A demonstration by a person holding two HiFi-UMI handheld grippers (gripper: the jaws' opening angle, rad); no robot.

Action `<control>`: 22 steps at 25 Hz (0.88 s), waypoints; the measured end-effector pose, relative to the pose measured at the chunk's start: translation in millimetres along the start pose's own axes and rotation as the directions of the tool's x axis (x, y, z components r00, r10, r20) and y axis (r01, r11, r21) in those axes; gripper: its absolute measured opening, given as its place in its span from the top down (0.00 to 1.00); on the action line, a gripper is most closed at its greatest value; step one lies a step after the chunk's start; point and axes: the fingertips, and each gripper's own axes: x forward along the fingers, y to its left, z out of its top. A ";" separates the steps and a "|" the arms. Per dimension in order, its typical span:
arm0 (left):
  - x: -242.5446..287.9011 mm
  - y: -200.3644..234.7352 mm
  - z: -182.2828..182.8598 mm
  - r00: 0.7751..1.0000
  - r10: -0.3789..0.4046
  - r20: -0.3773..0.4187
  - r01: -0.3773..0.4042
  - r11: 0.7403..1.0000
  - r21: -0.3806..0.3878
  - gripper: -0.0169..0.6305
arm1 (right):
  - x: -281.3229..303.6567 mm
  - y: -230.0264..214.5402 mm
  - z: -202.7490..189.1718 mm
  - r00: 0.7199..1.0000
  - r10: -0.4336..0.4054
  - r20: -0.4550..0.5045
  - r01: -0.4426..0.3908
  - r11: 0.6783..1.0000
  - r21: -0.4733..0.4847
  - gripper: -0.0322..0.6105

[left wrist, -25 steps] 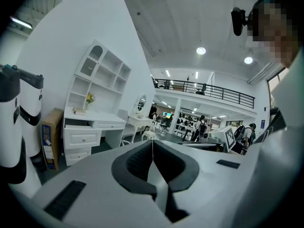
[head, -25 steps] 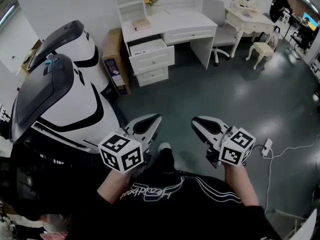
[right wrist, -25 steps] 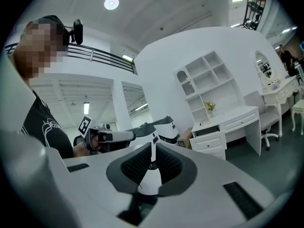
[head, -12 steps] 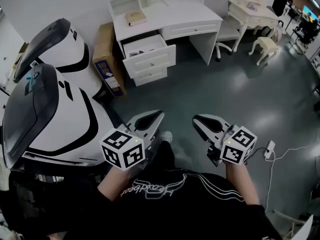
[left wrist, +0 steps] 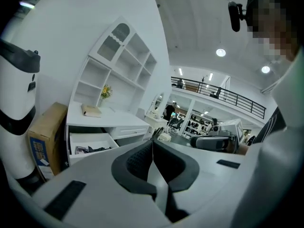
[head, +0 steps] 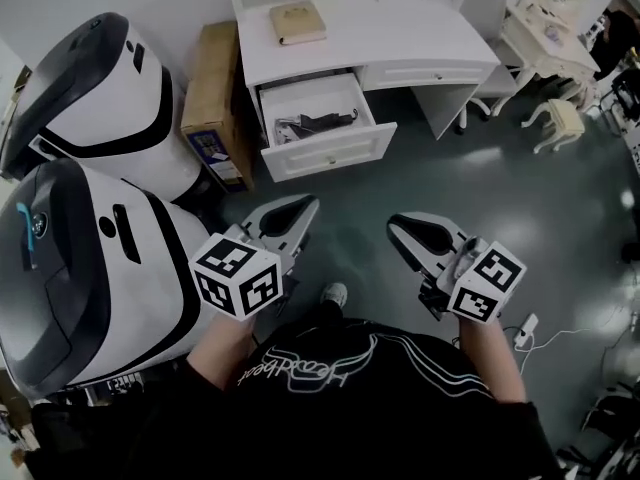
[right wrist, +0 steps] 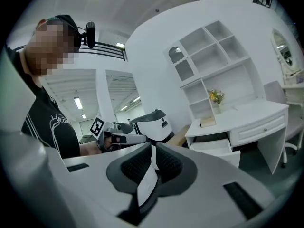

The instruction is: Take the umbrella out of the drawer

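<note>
The white desk (head: 420, 38) has its top drawer (head: 330, 153) pulled open. A dark folded umbrella (head: 322, 121) lies inside it beside some papers. In the left gripper view the umbrella (left wrist: 92, 149) shows as a dark shape in the drawer (left wrist: 90, 144), far beyond the jaws. My left gripper (head: 308, 203) is shut and empty, held over the floor well short of the drawer. My right gripper (head: 394, 224) is also shut and empty, level with the left one. In the right gripper view only the outside of the drawer (right wrist: 216, 151) shows.
Two big white-and-black machines (head: 95, 98) (head: 80, 278) stand close on the left. A cardboard box (head: 212, 98) leans between them and the desk. A book (head: 298, 21) lies on the desk top. A chair (head: 487, 8), a stool (head: 560, 118) and a floor cable (head: 560, 333) are to the right.
The person has walked toward the desk; the open drawer is now nearer and its inside shows. Both grippers stayed shut and side by side in front of the body.
</note>
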 end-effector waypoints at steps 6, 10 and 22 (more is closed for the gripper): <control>33.8 60.3 24.6 1.000 -0.018 0.009 0.019 1.000 -0.008 0.94 | 62.0 -50.2 16.4 0.997 0.007 -0.077 -0.011 0.998 -0.061 0.86; 49.8 84.1 34.9 1.000 -0.009 0.009 0.009 1.000 0.003 0.94 | 87.4 -79.9 22.4 0.994 0.018 -0.109 -0.026 0.997 -0.072 0.86; 115.7 193.9 64.0 0.994 0.107 -0.029 -0.109 0.990 -0.087 0.94 | 207.7 -208.3 39.0 0.967 0.103 -0.235 -0.122 0.990 -0.067 0.86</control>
